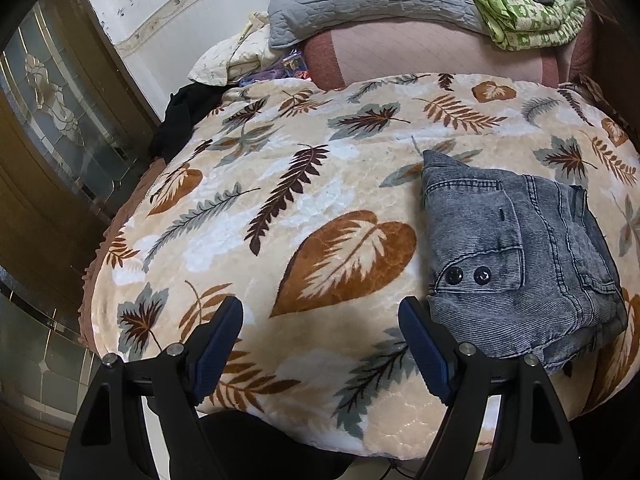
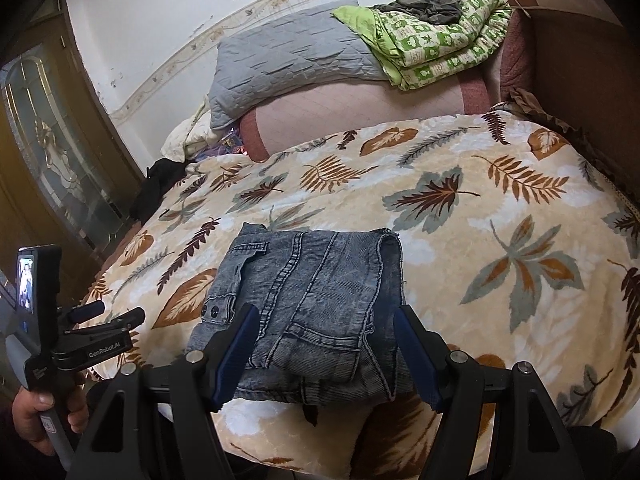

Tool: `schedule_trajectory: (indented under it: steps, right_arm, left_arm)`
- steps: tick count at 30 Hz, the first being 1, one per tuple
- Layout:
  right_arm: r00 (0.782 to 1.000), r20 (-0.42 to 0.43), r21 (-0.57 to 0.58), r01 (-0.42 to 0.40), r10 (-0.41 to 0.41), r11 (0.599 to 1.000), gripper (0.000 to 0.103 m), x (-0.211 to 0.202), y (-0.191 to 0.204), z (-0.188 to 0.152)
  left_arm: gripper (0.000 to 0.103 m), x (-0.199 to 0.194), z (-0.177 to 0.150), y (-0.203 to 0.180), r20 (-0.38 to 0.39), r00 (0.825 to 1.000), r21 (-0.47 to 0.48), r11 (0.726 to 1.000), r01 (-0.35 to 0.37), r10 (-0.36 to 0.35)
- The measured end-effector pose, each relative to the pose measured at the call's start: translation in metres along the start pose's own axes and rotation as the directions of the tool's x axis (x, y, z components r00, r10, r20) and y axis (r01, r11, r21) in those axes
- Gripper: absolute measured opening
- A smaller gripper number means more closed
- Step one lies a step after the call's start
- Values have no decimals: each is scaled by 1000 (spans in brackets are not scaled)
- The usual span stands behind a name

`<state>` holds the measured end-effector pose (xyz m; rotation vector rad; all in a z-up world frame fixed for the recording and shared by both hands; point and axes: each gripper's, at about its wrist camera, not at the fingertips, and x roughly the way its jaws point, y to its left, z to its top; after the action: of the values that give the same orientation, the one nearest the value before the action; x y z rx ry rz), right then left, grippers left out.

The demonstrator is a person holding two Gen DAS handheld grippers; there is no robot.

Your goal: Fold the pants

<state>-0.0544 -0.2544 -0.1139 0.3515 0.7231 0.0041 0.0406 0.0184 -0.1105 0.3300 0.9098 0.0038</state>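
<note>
We worked at a bed spread with a cream blanket (image 1: 320, 152) printed in brown and grey leaves, a white wall with a patterned border behind it and a glazed wooden door (image 1: 52, 128) to the left. Farther back lay a grey quilted pillow (image 2: 288, 56) and a folded green quilt (image 2: 440, 44), with a dark garment bundled on top of it. The pants (image 2: 312, 304), a grey washed denim pair, sat near the front edge of the blanket as a compact, roughly square packet, with a buttoned pocket flap facing up on its left side. Our left gripper (image 1: 320, 344) was spread wide over bare blanket just to the left of the packet, pinching nothing; its right finger stood close to the denim, though we could not tell whether it touched. Our right gripper (image 2: 324, 356) was likewise spread, its fingers standing to either side of the packet's near edge with no cloth between the pads. From the right wrist view the left tool and the hand (image 2: 36, 412) gripping its handle showed at the lower left, well apart from the denim. We judged the folding essentially done and both tools released. What remained, if anything, seemed to be a light pat to flatten the slightly raised near edge, or simply drawing both tools clear without dragging the top layer open.
</note>
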Motion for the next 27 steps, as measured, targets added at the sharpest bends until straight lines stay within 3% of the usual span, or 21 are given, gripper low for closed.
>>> schedule_trajectory:
  steps: [27]
  right_arm:
    - [1000,-22,7,0,0,1000,73,8,0,-3]
  left_arm:
    - [81,10,-2,-1,-19,1000,-5,1000,1,-1]
